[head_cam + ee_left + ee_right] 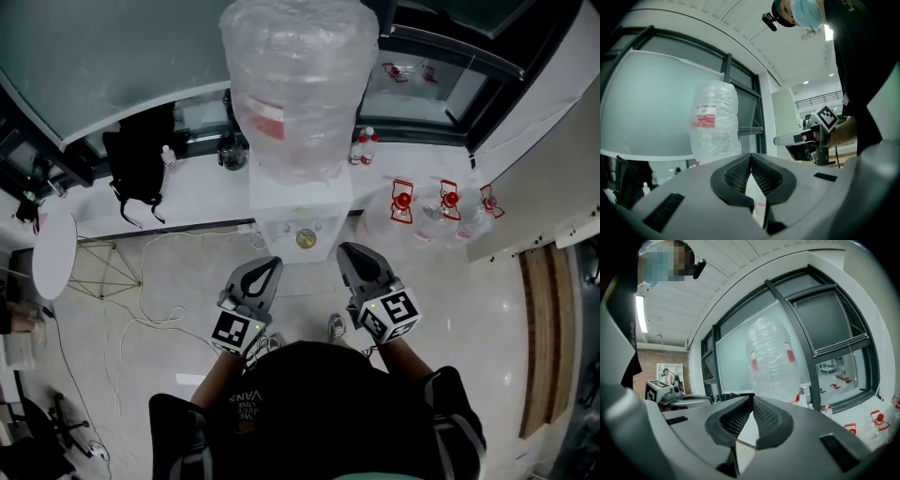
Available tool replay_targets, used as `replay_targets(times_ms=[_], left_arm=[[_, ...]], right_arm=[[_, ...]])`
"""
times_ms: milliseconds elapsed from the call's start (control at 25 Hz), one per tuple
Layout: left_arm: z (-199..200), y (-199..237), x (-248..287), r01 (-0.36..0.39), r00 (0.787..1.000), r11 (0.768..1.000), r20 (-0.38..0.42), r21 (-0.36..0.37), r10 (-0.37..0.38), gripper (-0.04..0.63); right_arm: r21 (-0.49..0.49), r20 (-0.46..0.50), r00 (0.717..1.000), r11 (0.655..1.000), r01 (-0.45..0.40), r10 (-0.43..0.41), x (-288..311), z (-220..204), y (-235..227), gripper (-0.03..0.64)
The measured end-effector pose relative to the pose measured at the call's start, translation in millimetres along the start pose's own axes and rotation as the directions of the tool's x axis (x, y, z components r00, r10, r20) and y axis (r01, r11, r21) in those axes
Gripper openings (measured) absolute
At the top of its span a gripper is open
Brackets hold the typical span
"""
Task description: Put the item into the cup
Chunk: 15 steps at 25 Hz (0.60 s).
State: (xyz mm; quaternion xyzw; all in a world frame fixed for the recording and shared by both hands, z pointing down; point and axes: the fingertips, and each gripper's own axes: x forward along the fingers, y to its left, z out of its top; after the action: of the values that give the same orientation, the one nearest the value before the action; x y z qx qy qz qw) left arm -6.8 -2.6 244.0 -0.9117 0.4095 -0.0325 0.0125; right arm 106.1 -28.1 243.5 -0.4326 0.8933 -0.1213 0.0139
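Note:
No cup and no loose item shows in any view. My left gripper (270, 267) and right gripper (351, 253) are held side by side, level, pointing at a white water dispenser (300, 220) with a large plastic-wrapped bottle (298, 89) on top. In the left gripper view the left gripper (751, 157) has its jaws shut tip to tip with nothing between them; the bottle (715, 122) stands ahead and the right gripper (780, 139) is to the right. In the right gripper view the right gripper (752, 398) is shut too and holds nothing; the bottle (773, 359) is ahead.
A black bag (139, 159) hangs at the white window ledge (197, 211) on the left. Small bottles (364, 147) stand on the ledge. Clear bottles with red tags (441, 206) sit on the floor at right. A round white table (53, 251) and cables (141, 300) lie left.

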Motion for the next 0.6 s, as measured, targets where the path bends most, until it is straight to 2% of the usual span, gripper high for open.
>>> replay_targets(times_ms=[280,600], left_arm=[[6.7,-6.0,-15.2,-0.061,0.998,0.998,0.005,-0.030,0.061,0.020],[5.7,-13.1,-20.8,-0.068,0.998,0.997,-0.003,-0.040,0.068,0.020]], right_arm=[[-0.017,-0.012,1.000,1.000,-0.009,0.009,-15.6,0.3,1.6,0.048],[-0.019,-0.043,0.999,0.999,-0.032,0.031,-20.5,-9.3,11.3,0.046]])
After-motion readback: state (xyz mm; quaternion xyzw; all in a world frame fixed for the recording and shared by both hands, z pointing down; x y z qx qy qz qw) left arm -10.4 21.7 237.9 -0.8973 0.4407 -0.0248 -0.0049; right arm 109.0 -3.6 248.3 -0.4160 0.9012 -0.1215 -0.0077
